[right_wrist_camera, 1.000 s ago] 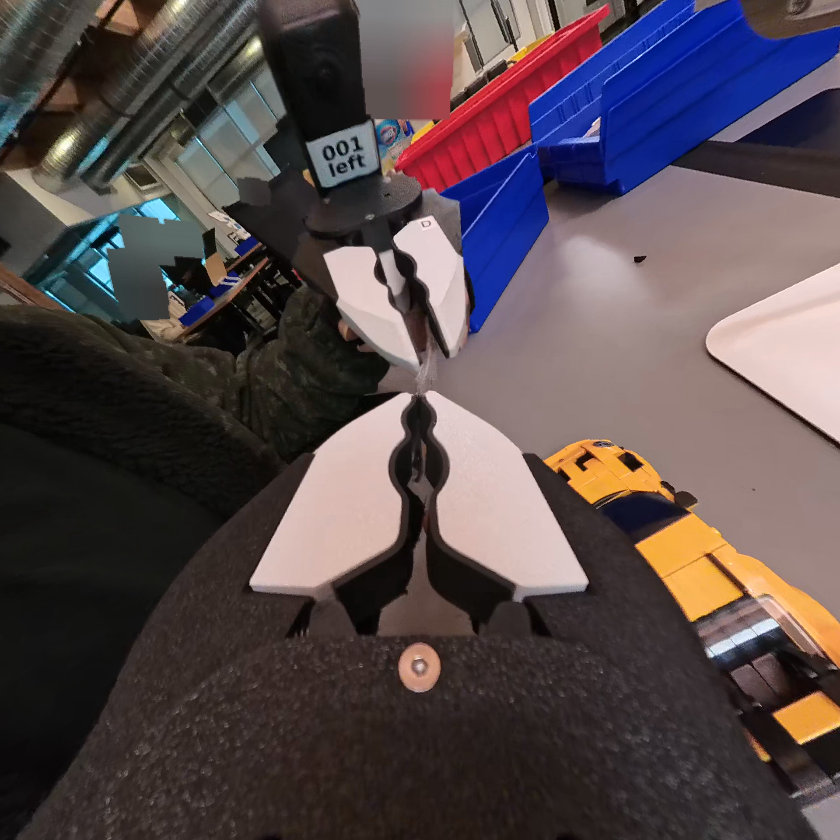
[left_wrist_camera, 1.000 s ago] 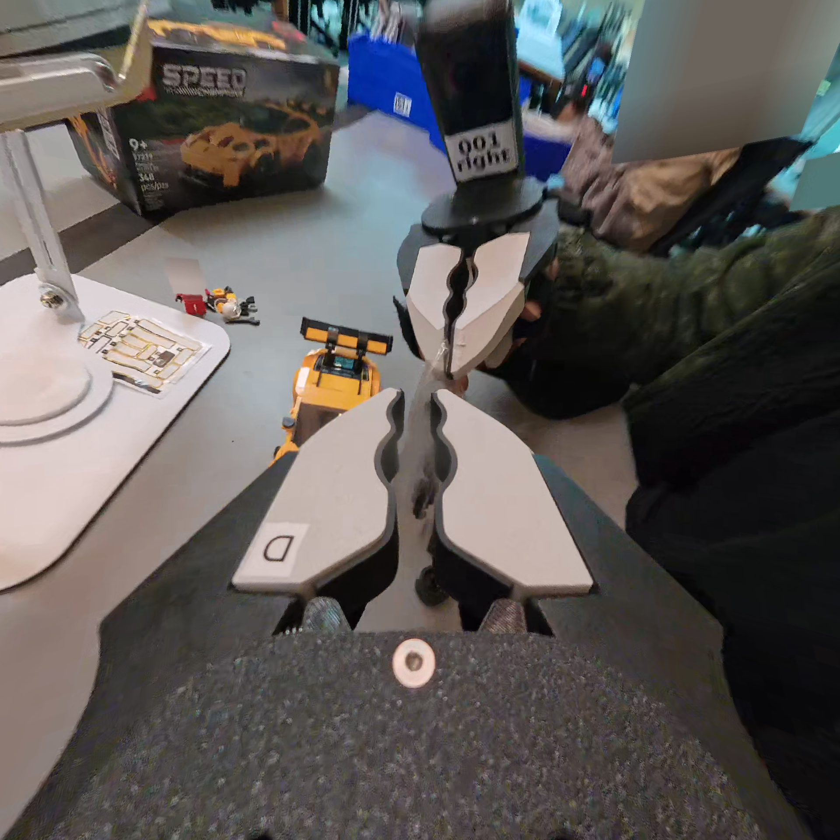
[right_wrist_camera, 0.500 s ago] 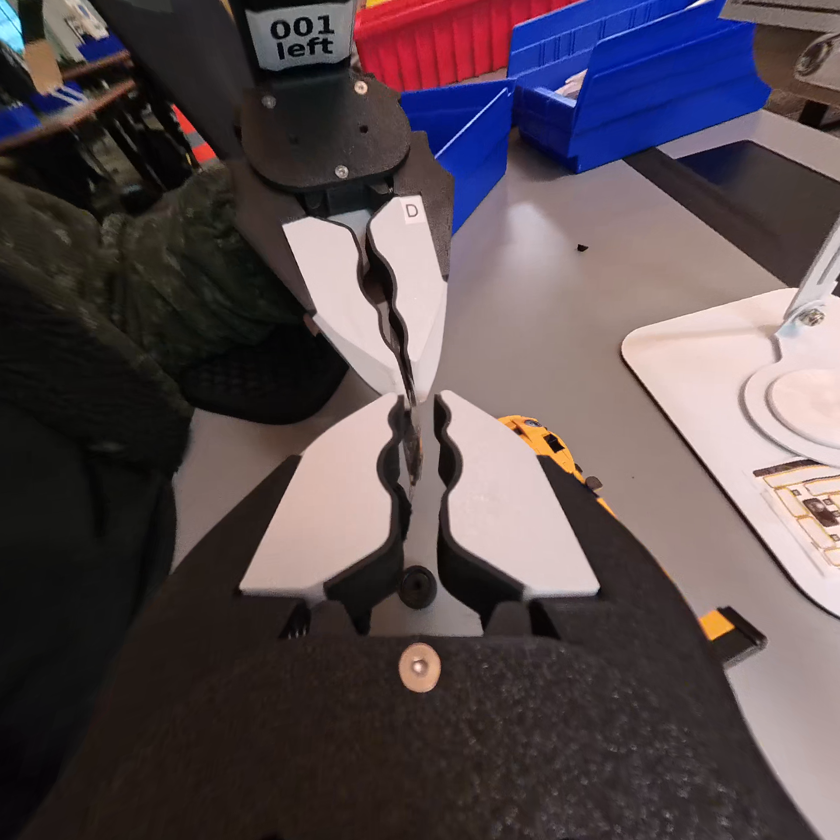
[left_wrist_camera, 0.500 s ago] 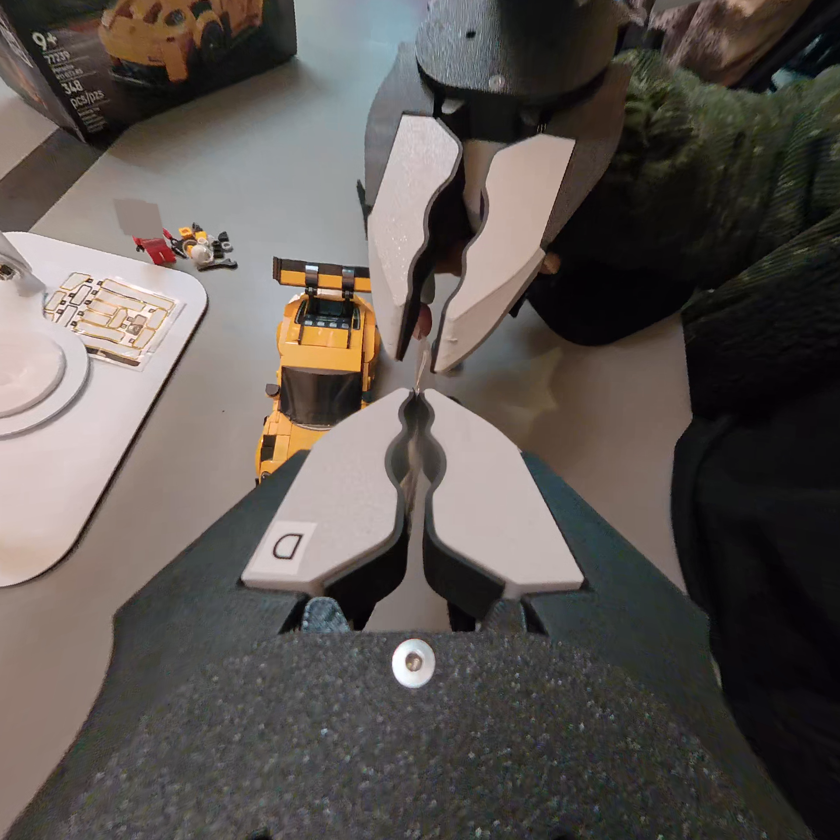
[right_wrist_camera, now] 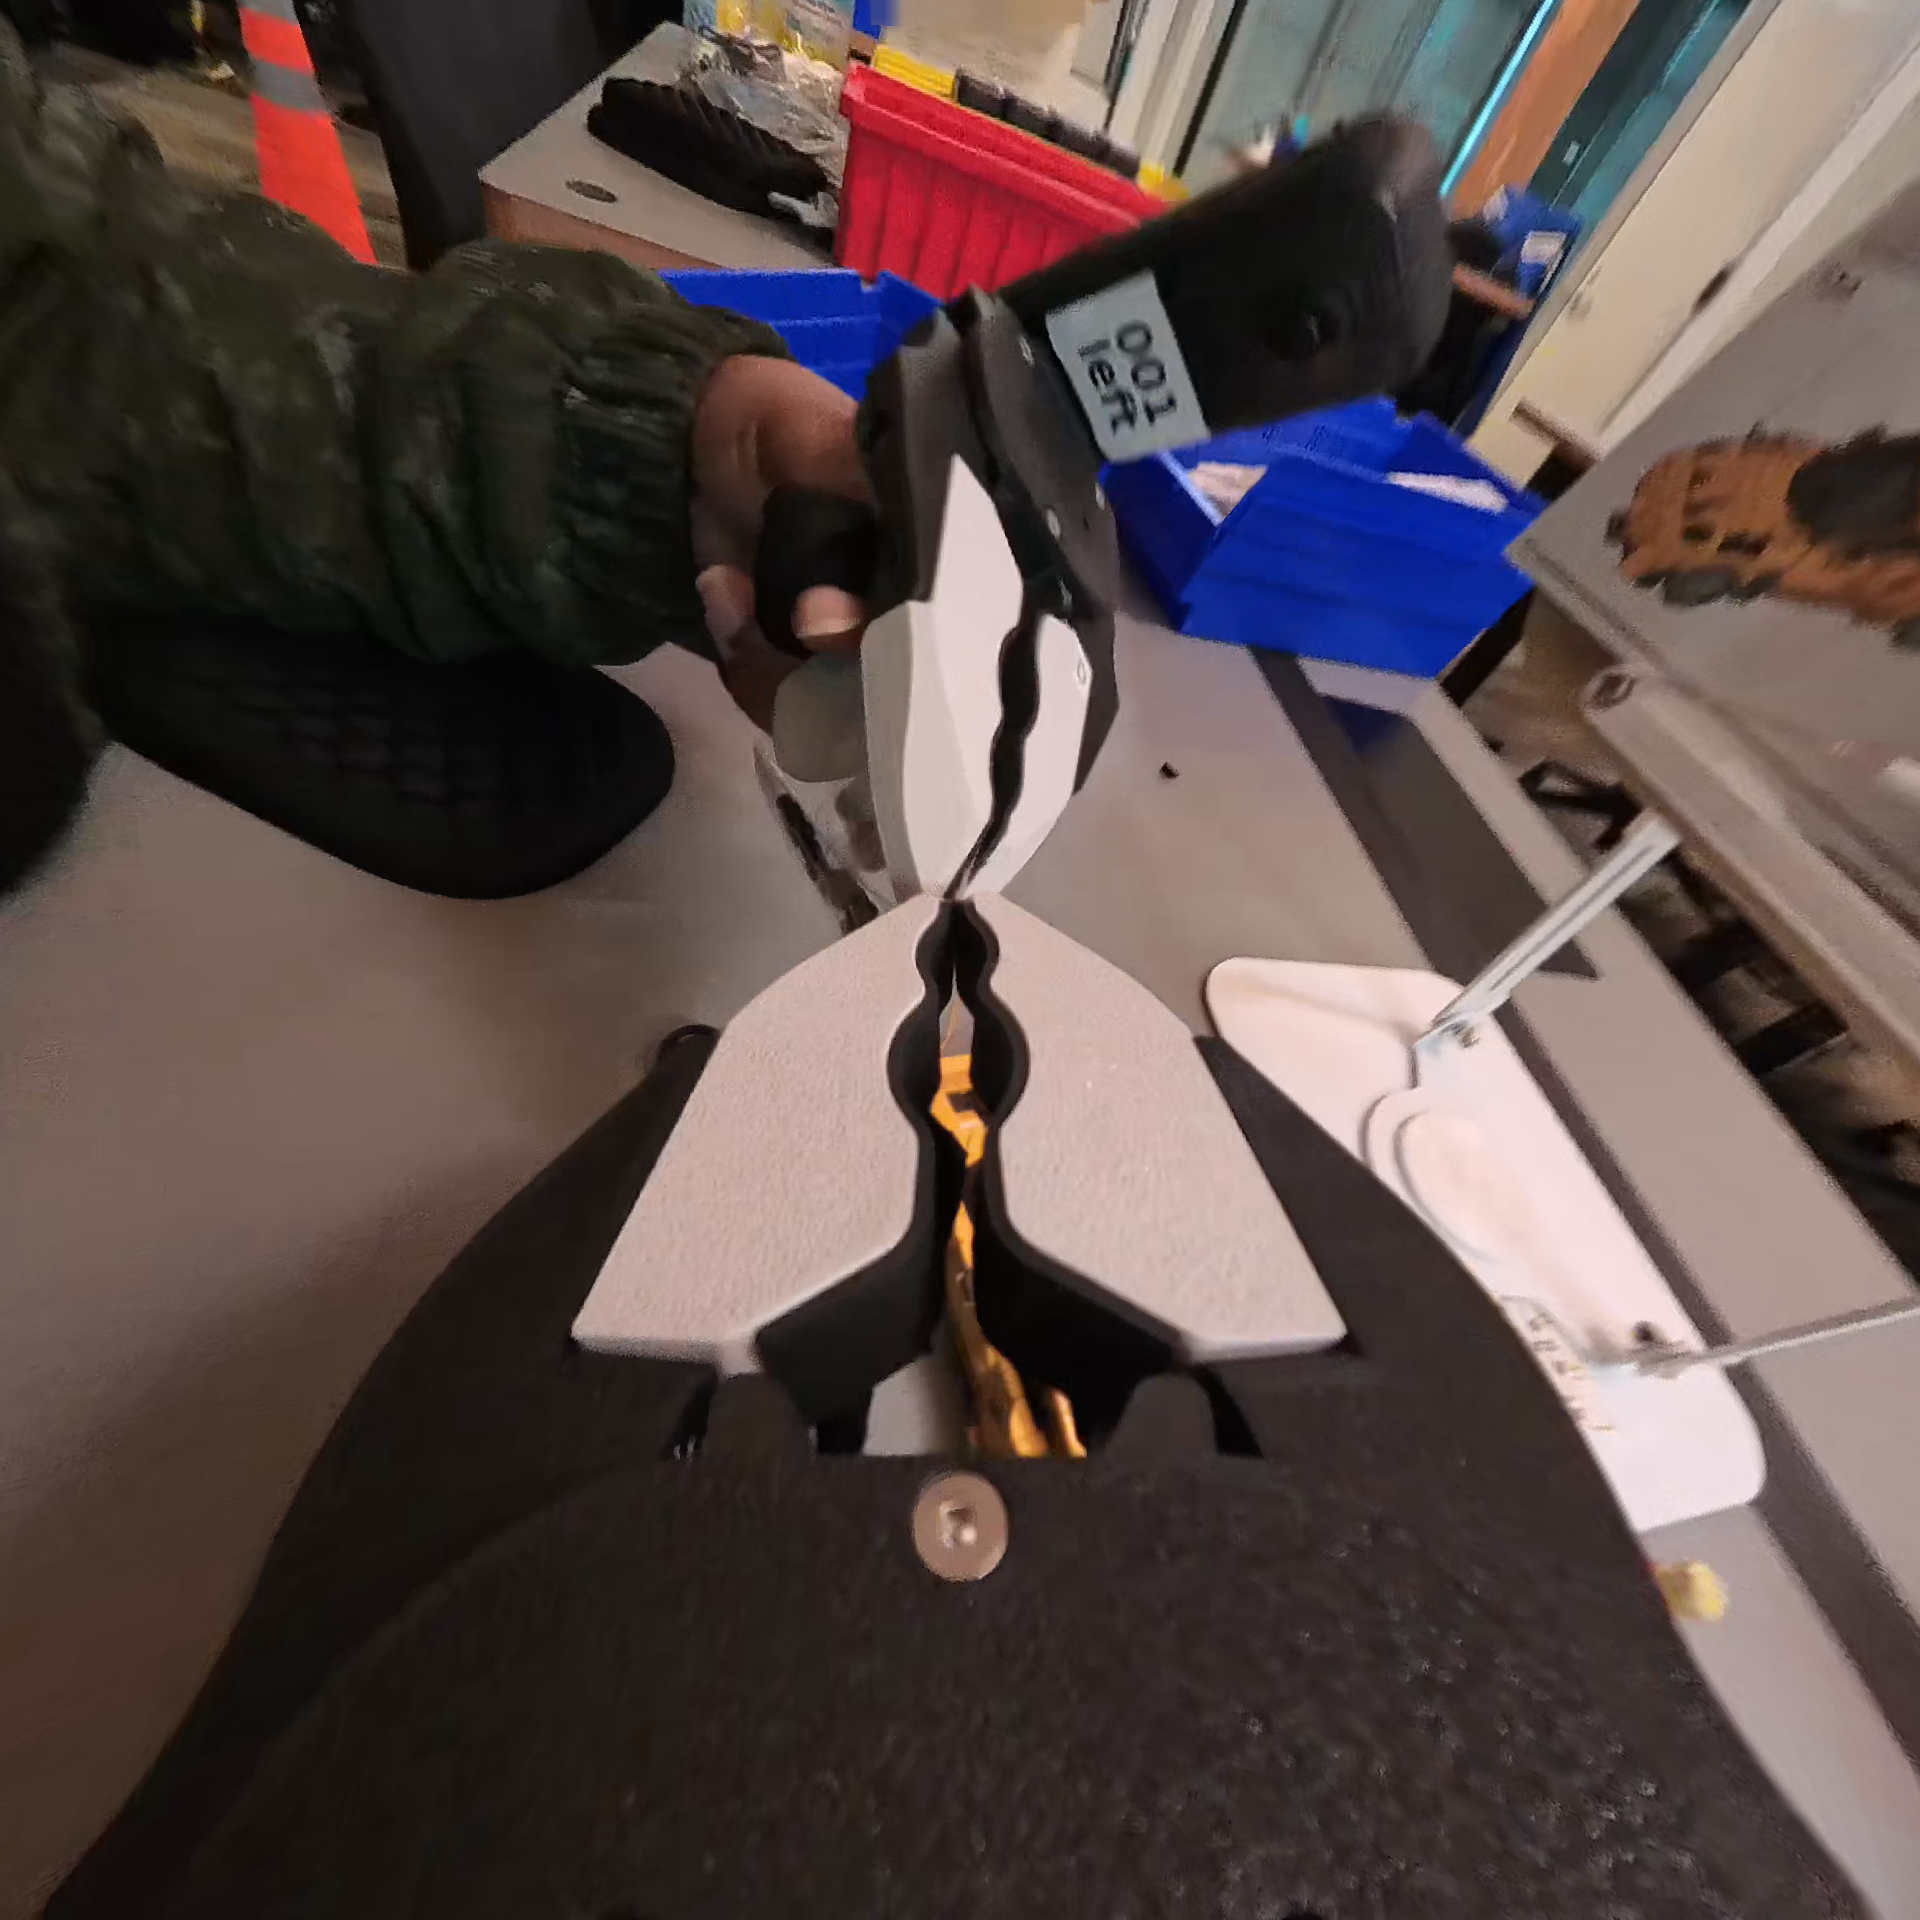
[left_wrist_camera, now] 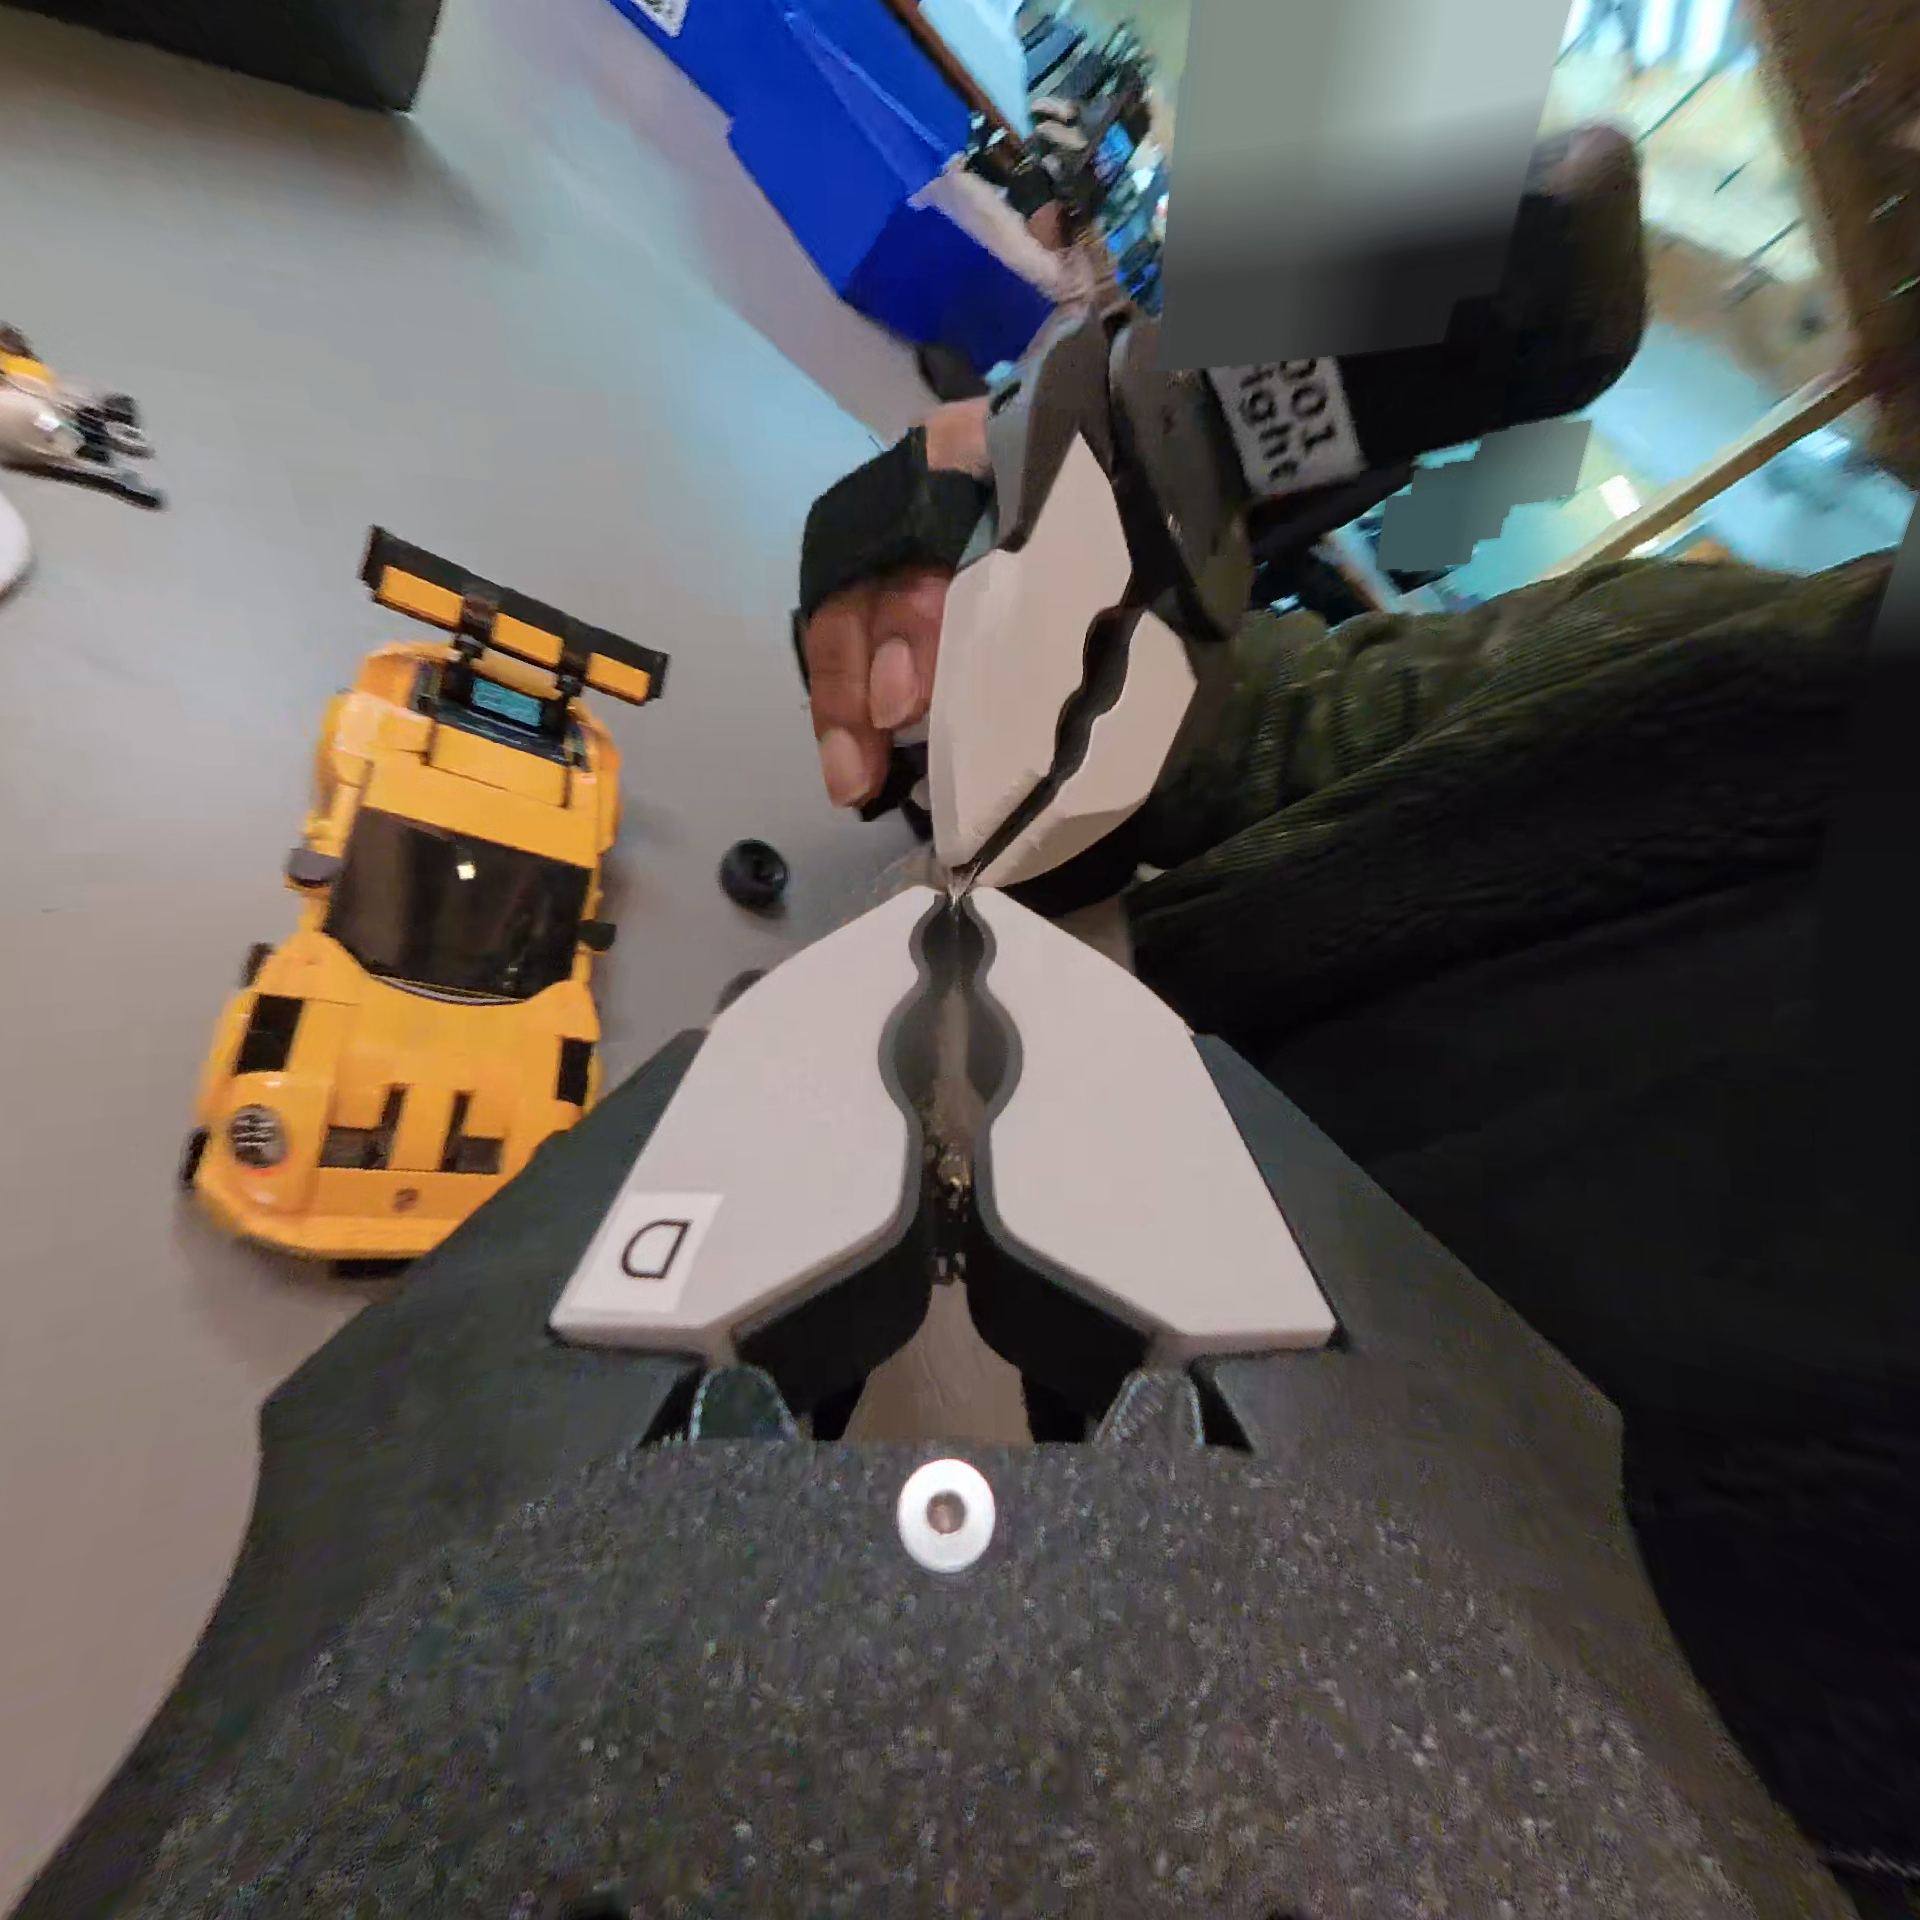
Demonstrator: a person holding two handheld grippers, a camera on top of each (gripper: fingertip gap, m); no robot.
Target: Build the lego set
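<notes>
On the grey desk (left_wrist_camera: pixel 312 312), a yellow toy car (left_wrist_camera: pixel 416 935) sits at the left, with a small black wheel (left_wrist_camera: pixel 753 873) just to its right. The left claw (left_wrist_camera: pixel 951 904) and right claw (right_wrist_camera: pixel 951 909) meet tip to tip above the desk, each pinched closed on a thin clear plastic strip (left_wrist_camera: pixel 954 888).

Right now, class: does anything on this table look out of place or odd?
A small black wheel lies loose on the grey table, apart from the yellow toy car. Both hand-held grippers pinch one thin clear scrap between their tips, too small to identify.
</notes>
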